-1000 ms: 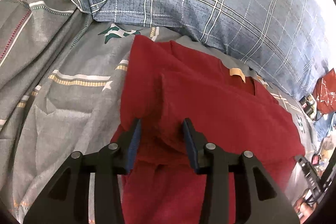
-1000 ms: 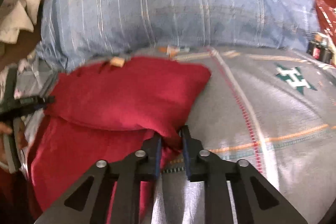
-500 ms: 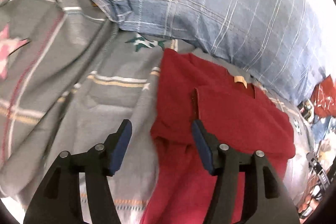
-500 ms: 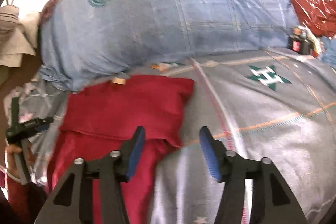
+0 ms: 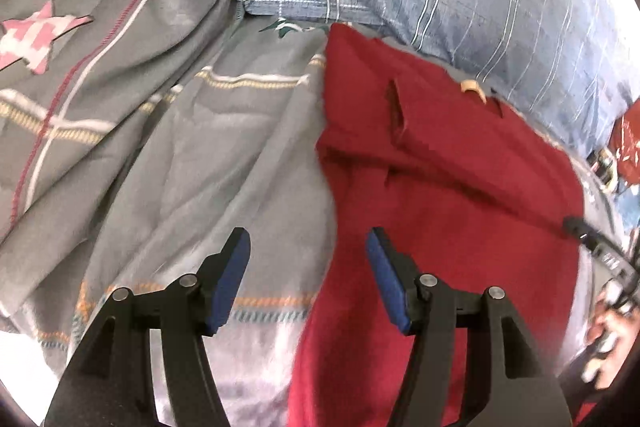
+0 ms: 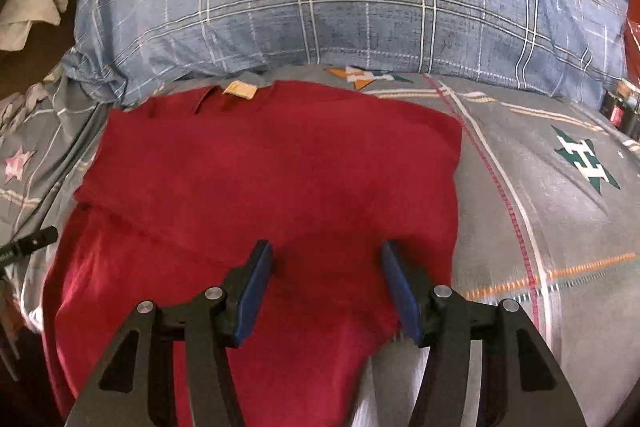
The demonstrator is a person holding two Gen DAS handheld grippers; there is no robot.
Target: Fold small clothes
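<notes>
Side folds laid on red shirt [image 6: 280, 167] near the bed's [image 5: 180, 155] pillow edge, jaws of both grippers [image 5: 308, 263] [image 6: 326, 273] parted and empty; next likely: gripping the near hem for folding upward.

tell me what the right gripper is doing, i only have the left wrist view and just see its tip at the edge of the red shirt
Observer: The right gripper is open over the red shirt, nothing pinched between its blue pads; its jaws have just been opening.
Operator: what's on the far side of the shirt, my view cuts off there
Observer: Bare grey bedsheet with a green star print, right beside the shirt's folded edge.
Operator: is that side folded neat
Observer: Yes, the right edge runs fairly straight from the neck label end down toward the gripper.
Operator: and my left gripper
Observer: The left gripper is open too, straddling the shirt's other edge without gripping it.
</notes>
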